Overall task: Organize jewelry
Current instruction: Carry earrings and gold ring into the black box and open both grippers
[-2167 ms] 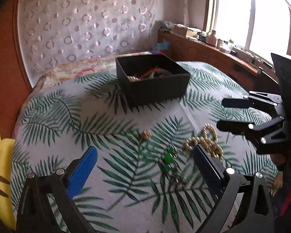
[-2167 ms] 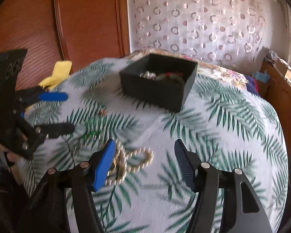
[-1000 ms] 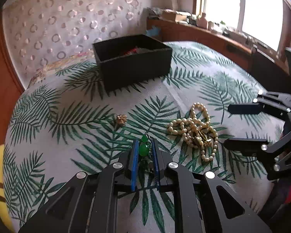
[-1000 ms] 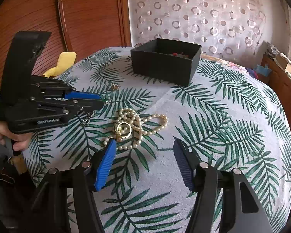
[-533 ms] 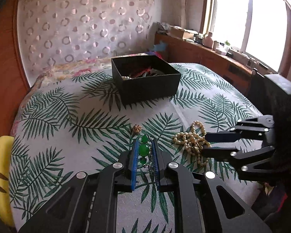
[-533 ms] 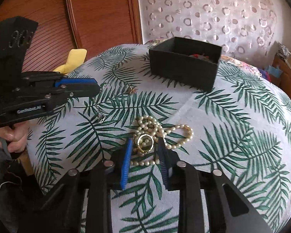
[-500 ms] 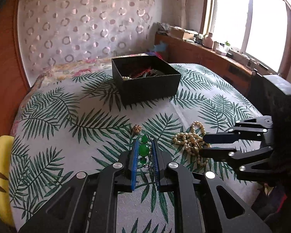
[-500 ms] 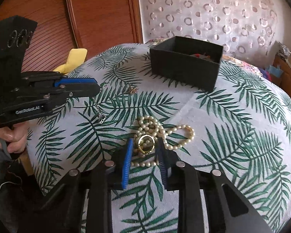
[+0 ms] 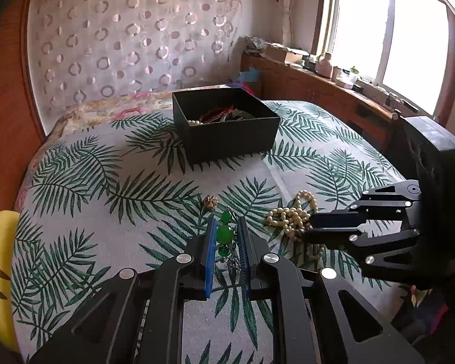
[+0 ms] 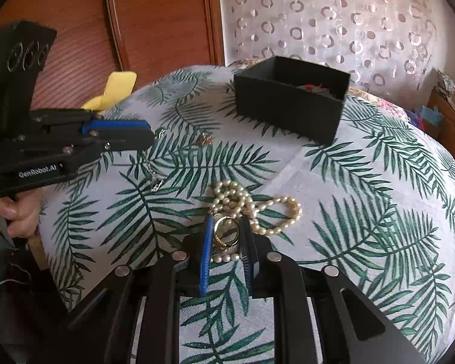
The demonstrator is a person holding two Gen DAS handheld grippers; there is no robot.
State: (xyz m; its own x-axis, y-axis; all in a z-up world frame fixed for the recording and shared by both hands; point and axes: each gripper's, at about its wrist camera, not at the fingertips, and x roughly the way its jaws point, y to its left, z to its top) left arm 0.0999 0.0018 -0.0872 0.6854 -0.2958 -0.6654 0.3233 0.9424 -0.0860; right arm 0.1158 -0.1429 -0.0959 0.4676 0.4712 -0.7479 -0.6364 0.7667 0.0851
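The left gripper (image 9: 224, 236) reaches level over the near edge of the palm-leaf printed cloth (image 9: 106, 230), clenched on a green bead pendant with a thin silver chain (image 9: 225, 235) hanging below. Just beside it, the right gripper (image 10: 226, 233) points low toward the far edge, clamped on a gold ring (image 10: 225, 231) atop the cream pearl necklace (image 10: 257, 209). The open black square box (image 9: 227, 127) holding jewelry sits near the far edge.
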